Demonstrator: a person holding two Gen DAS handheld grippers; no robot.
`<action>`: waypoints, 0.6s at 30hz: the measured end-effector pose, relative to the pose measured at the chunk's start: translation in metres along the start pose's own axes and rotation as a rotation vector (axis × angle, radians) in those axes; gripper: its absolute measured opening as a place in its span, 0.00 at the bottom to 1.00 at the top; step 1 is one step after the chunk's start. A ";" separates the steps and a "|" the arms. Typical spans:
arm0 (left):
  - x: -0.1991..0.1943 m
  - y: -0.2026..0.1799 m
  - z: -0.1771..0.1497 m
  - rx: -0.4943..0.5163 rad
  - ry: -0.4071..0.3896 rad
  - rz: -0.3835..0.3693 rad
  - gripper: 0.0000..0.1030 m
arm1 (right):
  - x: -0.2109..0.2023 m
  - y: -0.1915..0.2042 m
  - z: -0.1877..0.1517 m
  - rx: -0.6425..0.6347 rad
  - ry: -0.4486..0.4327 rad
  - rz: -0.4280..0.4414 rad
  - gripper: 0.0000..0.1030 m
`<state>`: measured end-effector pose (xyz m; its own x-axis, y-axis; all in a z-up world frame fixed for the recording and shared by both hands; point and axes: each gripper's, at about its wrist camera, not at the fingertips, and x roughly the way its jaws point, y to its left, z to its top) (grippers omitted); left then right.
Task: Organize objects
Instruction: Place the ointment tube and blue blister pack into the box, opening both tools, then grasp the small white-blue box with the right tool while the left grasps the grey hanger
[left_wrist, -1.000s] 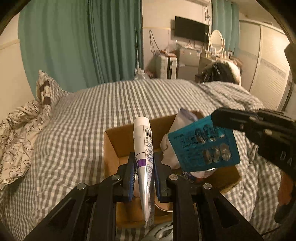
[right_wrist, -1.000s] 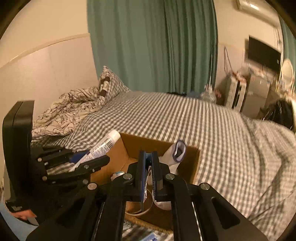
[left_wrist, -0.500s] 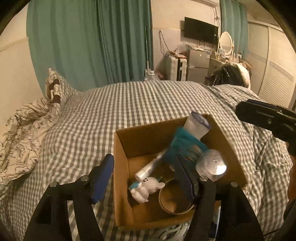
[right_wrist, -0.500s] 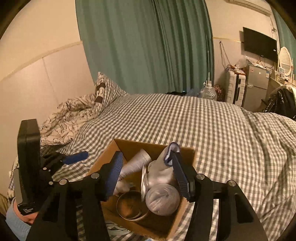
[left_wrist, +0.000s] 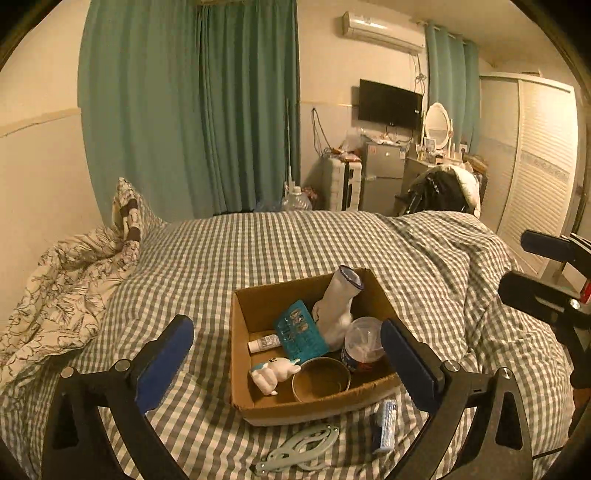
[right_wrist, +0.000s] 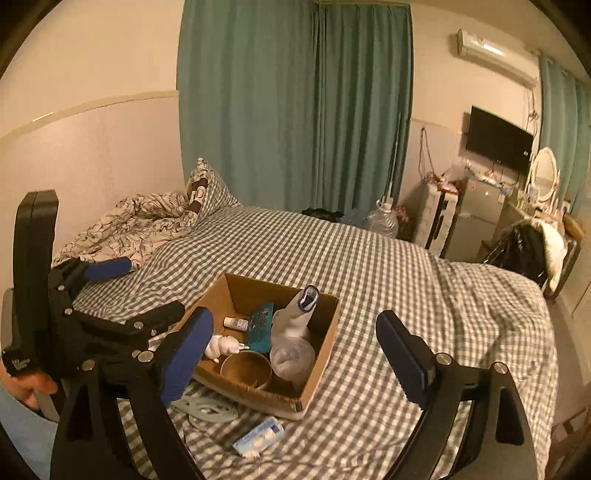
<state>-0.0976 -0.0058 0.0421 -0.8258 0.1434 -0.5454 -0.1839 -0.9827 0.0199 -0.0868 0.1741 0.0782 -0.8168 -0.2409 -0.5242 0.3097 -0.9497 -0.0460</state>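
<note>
An open cardboard box (left_wrist: 242, 373) (right_wrist: 325, 343) sits on the checked bed. Inside lie a white tube (left_wrist: 264, 343) (right_wrist: 236, 322), a teal blister pack (left_wrist: 301, 332) (right_wrist: 261, 326), a grey sock (left_wrist: 338, 310) (right_wrist: 293, 317), a clear lidded cup (left_wrist: 364, 343) (right_wrist: 291, 356), a brown bowl (left_wrist: 320, 380) (right_wrist: 245, 369) and a white ghost toy (left_wrist: 275, 371) (right_wrist: 223, 347). My left gripper (left_wrist: 288, 362) is open and empty, above the box's near side. My right gripper (right_wrist: 295, 350) is open and empty, also pulled back from the box.
On the bed in front of the box lie a pale green flat clip-like item (left_wrist: 299, 448) (right_wrist: 207, 408) and a small blister strip (left_wrist: 386, 424) (right_wrist: 258, 435). A floral duvet and pillow (left_wrist: 74, 280) lie at the left. Dresser, fridge and wardrobe stand beyond the bed.
The left gripper let go of the white tube and the right let go of the teal blister pack; both now lie in the box. Both grippers opened and drew back upward.
</note>
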 end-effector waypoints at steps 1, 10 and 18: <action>-0.005 0.000 -0.005 0.000 -0.006 0.006 1.00 | -0.004 0.001 -0.003 0.002 -0.002 -0.010 0.92; -0.002 0.011 -0.066 -0.008 0.017 0.112 1.00 | 0.004 0.028 -0.062 0.047 0.075 -0.065 0.93; 0.054 0.016 -0.120 0.030 0.174 0.159 1.00 | 0.082 0.040 -0.129 0.109 0.294 -0.072 0.92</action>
<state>-0.0814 -0.0278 -0.0875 -0.7417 -0.0376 -0.6697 -0.0768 -0.9871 0.1405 -0.0788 0.1423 -0.0761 -0.6541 -0.1198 -0.7468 0.1894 -0.9819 -0.0084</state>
